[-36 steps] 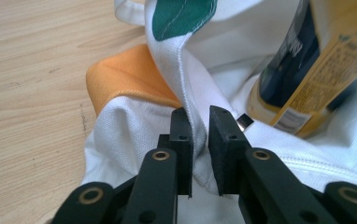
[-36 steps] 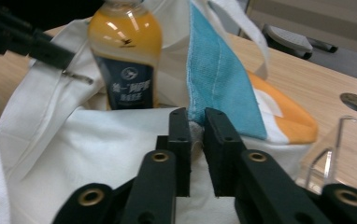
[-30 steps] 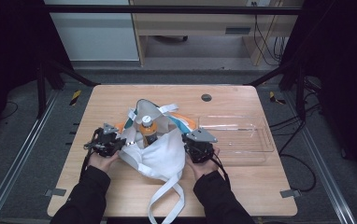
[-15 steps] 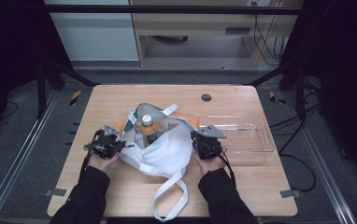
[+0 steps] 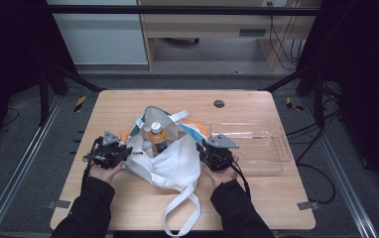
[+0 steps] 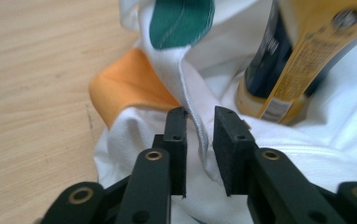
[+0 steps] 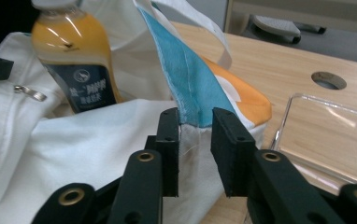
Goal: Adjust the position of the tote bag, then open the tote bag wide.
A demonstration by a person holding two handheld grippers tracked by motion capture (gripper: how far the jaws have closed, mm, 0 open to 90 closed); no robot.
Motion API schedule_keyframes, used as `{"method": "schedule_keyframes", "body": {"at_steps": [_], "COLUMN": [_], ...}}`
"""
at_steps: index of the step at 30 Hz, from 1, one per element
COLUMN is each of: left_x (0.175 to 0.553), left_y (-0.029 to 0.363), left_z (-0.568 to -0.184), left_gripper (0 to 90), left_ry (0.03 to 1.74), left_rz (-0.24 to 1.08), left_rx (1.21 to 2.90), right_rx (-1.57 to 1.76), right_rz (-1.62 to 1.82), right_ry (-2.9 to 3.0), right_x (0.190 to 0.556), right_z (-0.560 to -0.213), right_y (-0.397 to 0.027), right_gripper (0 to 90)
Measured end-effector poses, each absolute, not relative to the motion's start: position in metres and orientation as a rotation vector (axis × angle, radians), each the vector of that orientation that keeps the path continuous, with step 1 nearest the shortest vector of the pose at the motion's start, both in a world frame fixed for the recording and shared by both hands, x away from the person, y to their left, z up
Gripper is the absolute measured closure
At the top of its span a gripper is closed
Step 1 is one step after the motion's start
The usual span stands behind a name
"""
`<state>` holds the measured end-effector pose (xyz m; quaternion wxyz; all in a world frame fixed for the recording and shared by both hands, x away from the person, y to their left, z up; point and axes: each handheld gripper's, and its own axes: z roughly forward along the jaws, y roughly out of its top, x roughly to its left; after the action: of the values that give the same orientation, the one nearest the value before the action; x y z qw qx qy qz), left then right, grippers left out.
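A white cloth bag point(image 5: 173, 162) with teal and orange patches lies open in the middle of the table. An orange drink bottle point(image 5: 157, 134) stands in its mouth. My left gripper point(image 5: 127, 156) is at the bag's left rim. In the left gripper view its jaws point(image 6: 200, 135) have just been opening, and the white seam point(image 6: 196, 122) runs loose through the gap. My right gripper point(image 5: 201, 149) is at the right rim. Its jaws point(image 7: 194, 135) have also just been opening, with the teal edge point(image 7: 190, 84) standing between the pads but not pinched.
A clear plastic tray point(image 5: 273, 148) lies on the table just right of the bag. A round hole point(image 5: 219, 103) is set in the wooden tabletop behind it. The bag's long strap point(image 5: 180, 210) trails toward the near edge between the person's forearms.
The bag's front panel has slackened and spread a little between the two grippers. Both hands stay about where they were.
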<state>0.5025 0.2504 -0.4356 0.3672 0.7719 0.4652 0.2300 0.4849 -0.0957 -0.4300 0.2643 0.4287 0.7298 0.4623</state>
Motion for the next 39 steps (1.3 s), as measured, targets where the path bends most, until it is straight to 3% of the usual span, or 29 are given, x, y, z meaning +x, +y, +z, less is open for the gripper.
{"method": "schedule_keyframes", "body": {"at_steps": [15,39], "left_x": [0.480,0.467], "left_y": [0.250,0.215], "left_z": [-0.398,-0.382], "left_gripper": [60.1,40.9], "left_ry": [1.081,0.964], "left_rz": [0.612,0.641], "left_rx": [1.844,1.820], "right_rx": [1.067,1.037], "right_rz": [1.333,1.381], "right_ry": [1.990,2.037], "right_x": [0.467,0.430], "right_z": [-0.418,-0.427], "right_y": [-0.112,-0.165], "right_gripper": [55.3,31.0]}}
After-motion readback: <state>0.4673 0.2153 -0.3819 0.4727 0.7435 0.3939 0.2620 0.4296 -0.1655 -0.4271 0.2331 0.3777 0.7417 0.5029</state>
